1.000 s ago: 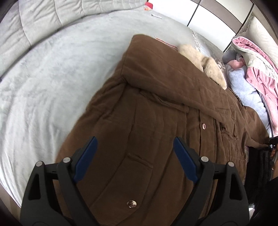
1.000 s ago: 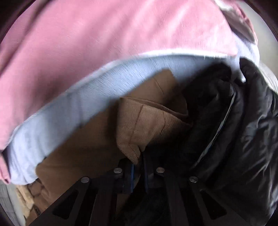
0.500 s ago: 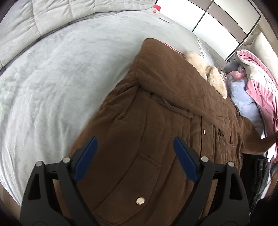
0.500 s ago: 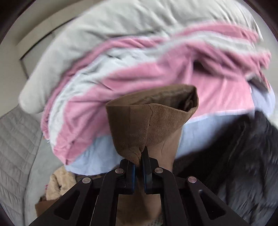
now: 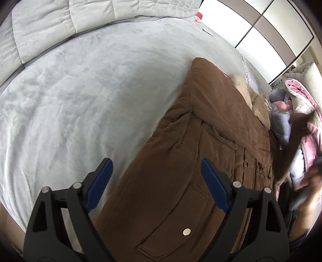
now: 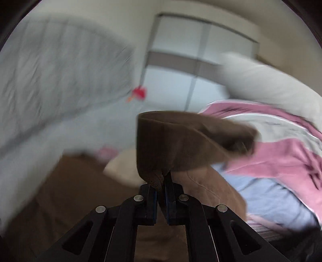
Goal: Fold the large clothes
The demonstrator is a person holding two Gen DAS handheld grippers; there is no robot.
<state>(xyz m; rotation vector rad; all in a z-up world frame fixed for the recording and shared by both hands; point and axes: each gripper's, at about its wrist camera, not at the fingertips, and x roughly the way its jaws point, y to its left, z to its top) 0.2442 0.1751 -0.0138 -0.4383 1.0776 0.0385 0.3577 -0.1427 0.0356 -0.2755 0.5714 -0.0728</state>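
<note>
A large brown padded coat [image 5: 201, 161] with a cream fur collar [image 5: 255, 104] lies on the grey bed, one sleeve folded across its chest. My left gripper [image 5: 156, 181] is open and empty, hovering above the coat's lower part near a snap button [image 5: 186, 237]. My right gripper [image 6: 161, 186] is shut on the brown sleeve cuff [image 6: 181, 141] of the coat and holds it lifted in the air. In the left wrist view the lifted sleeve [image 5: 293, 141] rises at the right, blurred.
The grey bed cover [image 5: 90, 100] spreads to the left, with a quilted headboard [image 5: 60, 24] behind. A pile of pink, white and pale blue clothes [image 6: 271, 151] lies to the right of the coat. A small red object [image 5: 199, 15] sits at the bed's far edge.
My right gripper has lifted the sleeve cuff up from beside the clothes pile and swung toward the bed. My left gripper has risen and drawn back from the coat.
</note>
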